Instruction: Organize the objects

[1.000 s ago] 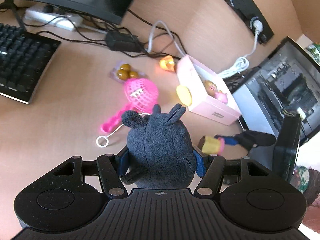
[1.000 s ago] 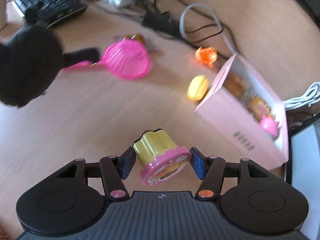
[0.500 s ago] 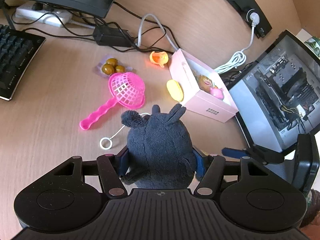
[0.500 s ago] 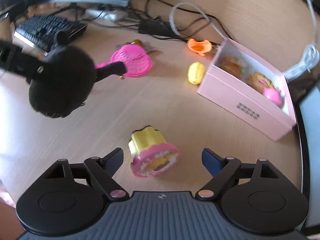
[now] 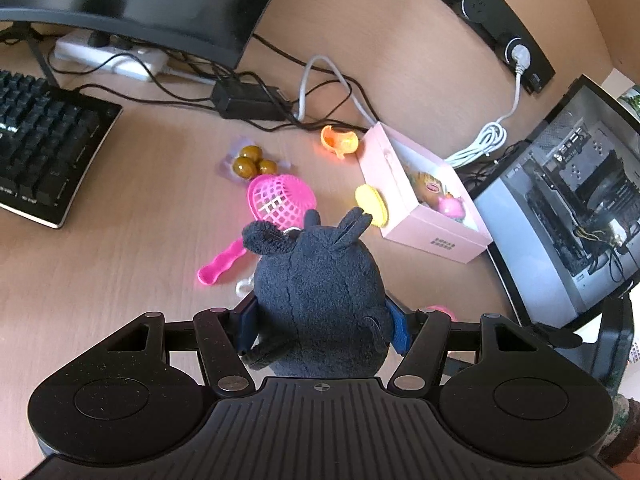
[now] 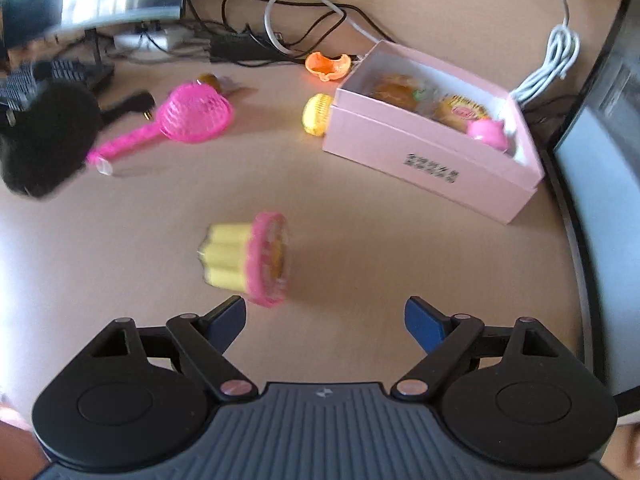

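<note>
My left gripper (image 5: 320, 320) is shut on a dark grey plush toy (image 5: 320, 280), held above the desk; the plush also shows at the left of the right wrist view (image 6: 44, 140). My right gripper (image 6: 325, 316) is open and empty. A yellow and pink toy cup (image 6: 248, 258) lies on its side on the desk just ahead of it. An open pink box (image 6: 432, 152) with several small toys inside stands at the right; it also shows in the left wrist view (image 5: 424, 196).
A pink toy strainer (image 6: 188, 120), a yellow macaron toy (image 6: 316, 114), an orange shell piece (image 6: 328, 65) and brown balls in wrap (image 5: 250, 162) lie on the desk. A keyboard (image 5: 40, 148), monitor, cables and a PC case (image 5: 568, 200) border it.
My right gripper opened and let go of the yellow and pink cup, which now lies on the desk, then drew back. My left gripper keeps the plush and shifted slightly.
</note>
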{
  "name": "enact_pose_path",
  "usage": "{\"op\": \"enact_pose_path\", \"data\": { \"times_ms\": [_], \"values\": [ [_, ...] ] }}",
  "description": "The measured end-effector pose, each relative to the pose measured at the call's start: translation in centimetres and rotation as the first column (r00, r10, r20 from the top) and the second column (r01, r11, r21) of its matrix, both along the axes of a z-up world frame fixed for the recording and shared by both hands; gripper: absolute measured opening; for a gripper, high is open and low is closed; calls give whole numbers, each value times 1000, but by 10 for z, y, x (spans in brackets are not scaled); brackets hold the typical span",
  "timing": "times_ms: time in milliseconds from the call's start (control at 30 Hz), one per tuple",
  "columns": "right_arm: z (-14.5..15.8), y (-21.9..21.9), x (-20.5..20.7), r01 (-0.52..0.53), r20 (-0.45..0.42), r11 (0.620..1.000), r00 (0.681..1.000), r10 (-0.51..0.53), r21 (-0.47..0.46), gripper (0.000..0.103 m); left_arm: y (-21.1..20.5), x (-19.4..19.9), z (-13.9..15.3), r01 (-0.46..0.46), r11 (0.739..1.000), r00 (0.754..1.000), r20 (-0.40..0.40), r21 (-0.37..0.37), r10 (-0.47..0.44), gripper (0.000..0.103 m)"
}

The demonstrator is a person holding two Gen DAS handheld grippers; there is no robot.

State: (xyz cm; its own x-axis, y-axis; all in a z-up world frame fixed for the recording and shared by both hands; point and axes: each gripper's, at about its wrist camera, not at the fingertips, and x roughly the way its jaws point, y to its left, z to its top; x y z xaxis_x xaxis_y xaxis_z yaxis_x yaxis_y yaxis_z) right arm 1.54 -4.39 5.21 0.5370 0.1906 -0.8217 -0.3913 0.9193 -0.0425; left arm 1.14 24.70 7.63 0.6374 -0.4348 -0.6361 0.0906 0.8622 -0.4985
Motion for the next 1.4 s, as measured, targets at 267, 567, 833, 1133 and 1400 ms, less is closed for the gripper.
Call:
{"op": "enact_pose_path", "data": {
  "times_ms": [267,567,833,1133,1400],
  "values": [
    [-5,37,10,-32,13,1000,999,32,0,74,-7,-6,-4,21,999,1000,-22,24,-21,66],
    [12,36,7,-58,21,998,998,58,-18,42,-33,-4,-5,162,985,987,-34,53,-160,66],
    [50,-38,-4,117,99,992,988,-122,51,42,-71,39,30,248,969,969,17,-8,-248,66],
    [48,-106,-23,284,88,950,951,-296,130,42,-160,142,103,325,943,917,223,67,-331,69],
    [33,-138,-27,352,62,924,929,-364,147,42,-226,220,54,278,942,936,170,185,-310,70]
  ]
}}
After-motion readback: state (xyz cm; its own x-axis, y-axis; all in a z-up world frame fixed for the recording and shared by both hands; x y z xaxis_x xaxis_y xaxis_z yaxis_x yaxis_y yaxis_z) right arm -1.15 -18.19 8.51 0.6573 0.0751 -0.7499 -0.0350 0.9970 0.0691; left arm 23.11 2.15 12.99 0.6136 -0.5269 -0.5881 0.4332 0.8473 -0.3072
